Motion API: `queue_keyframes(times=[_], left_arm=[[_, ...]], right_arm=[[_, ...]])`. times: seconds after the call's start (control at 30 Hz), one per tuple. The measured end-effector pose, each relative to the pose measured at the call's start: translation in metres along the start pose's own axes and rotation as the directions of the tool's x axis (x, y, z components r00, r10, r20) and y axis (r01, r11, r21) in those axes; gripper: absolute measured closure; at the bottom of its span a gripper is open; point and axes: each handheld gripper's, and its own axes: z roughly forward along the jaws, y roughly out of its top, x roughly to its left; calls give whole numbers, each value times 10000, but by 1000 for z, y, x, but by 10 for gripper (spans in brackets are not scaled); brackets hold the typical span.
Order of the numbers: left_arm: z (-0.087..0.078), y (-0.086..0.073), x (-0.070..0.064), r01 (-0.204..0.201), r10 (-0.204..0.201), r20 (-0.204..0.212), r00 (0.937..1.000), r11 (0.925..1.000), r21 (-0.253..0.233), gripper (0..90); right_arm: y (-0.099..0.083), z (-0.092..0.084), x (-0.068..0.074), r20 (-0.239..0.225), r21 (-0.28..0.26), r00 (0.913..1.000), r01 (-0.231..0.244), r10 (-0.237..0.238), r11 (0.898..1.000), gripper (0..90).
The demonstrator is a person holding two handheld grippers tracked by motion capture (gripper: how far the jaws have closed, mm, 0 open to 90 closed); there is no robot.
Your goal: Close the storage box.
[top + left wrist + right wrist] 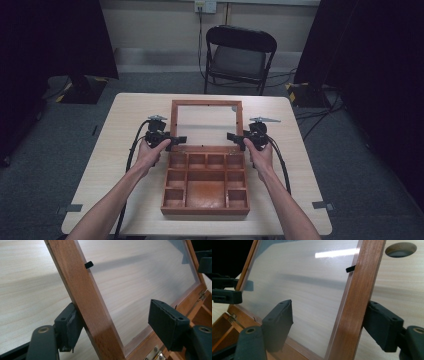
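Note:
A wooden box with several compartments sits on the table, its glazed lid standing open at the back. My left gripper straddles the lid's left rail. In the left gripper view its outer pad touches the wood, while the inner pad stands off over the pane. My right gripper straddles the right rail. In the right gripper view its outer pad rests against the wood and the inner pad is clear of it. Both grippers are open.
The box stands mid-table on the light wooden table. A round hole in the tabletop lies beyond the lid's right side. A black folding chair stands behind the table, with dark curtains at both sides.

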Motion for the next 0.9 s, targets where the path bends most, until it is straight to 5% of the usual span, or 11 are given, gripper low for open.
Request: queue_keyframes(times=[0.23, 0.9], left_arm=[[-6, 3, -4, -156, 155, -37, 9999, 9996, -239, 305], [-25, 6, -11, -642, 665, 283, 9974, 9951, -753, 353]], right_arm=[[4, -8, 6, 178, -126, 9981, 599, -597, 9981, 280], [12, -27, 11, -257, -402, 9967, 753, -764, 9963, 330]])
